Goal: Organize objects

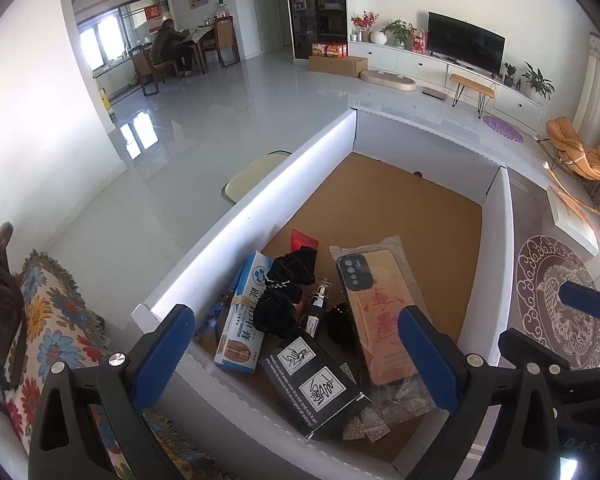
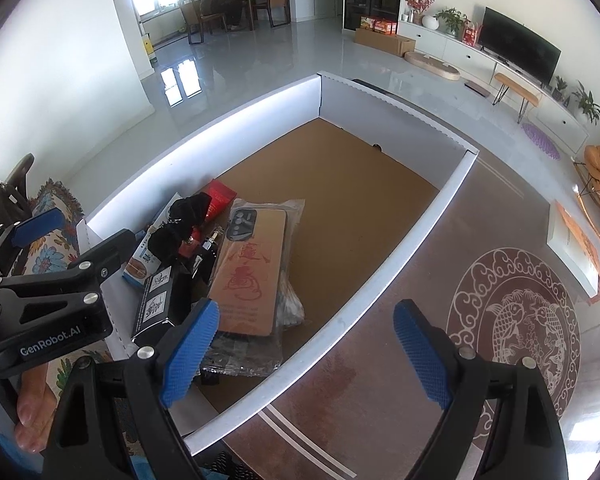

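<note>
Left claw (image 1: 296, 354) hung wide open, empty, over items heaped at near-left corner of white-walled box (image 1: 256, 178). Right claw (image 2: 306, 354) gaped wide, empty, straddling box's right wall. Phone case (image 2: 248, 276) topped heap; far half of box floor lay bare.

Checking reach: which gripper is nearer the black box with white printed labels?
Left. The left gripper hangs over the black box, jaws open around it. The right gripper straddles the white carton's wall, beside it.
</note>
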### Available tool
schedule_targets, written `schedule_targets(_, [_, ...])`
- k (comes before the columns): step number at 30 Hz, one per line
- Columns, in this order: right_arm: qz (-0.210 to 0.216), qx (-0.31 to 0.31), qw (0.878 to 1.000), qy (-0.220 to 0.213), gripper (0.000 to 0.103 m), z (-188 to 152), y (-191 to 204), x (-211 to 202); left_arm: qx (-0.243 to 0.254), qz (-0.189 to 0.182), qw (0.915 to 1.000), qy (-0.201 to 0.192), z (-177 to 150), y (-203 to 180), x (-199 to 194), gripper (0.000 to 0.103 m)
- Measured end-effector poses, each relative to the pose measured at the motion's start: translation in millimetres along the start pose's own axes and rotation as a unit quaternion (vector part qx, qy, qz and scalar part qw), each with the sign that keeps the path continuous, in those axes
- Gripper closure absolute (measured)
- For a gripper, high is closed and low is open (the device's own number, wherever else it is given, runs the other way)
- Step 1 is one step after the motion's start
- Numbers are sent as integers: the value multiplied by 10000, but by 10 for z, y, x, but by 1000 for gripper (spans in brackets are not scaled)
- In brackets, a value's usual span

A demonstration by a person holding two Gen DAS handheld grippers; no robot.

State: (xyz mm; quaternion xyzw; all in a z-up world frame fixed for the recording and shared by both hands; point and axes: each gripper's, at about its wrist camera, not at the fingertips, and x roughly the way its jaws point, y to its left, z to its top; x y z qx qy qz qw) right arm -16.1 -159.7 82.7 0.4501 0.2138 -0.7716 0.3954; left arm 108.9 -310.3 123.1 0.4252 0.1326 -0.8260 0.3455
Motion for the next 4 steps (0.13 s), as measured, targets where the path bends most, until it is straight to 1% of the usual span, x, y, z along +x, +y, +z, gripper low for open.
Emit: schedule_targets(4, [14, 35, 10000, -1, 13, -4, -9, 4, -2, 85, 9998, -180, -18, -15, -63, 0])
